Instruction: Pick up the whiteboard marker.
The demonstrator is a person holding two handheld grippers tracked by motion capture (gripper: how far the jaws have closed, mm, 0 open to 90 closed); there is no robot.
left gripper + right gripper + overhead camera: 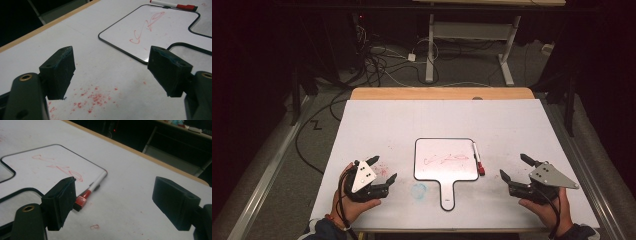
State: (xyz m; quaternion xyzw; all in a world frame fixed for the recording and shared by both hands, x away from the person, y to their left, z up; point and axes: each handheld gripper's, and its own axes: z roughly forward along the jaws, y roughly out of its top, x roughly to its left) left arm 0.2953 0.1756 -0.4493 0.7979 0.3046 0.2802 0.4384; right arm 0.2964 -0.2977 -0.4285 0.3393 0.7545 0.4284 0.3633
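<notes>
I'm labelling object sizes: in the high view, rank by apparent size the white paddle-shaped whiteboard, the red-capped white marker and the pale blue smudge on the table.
1. White paddle-shaped whiteboard
2. Red-capped white marker
3. Pale blue smudge; marker longer, smudge wider, so this order is unsure.

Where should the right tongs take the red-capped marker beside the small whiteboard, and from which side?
Probably the white barrel of the marker, above its red cap, from straight overhead. It lies flat on the table along the right edge of the whiteboard, so one jaw must slip in on the board's side. The right tongs are open and empty, close by.
</notes>
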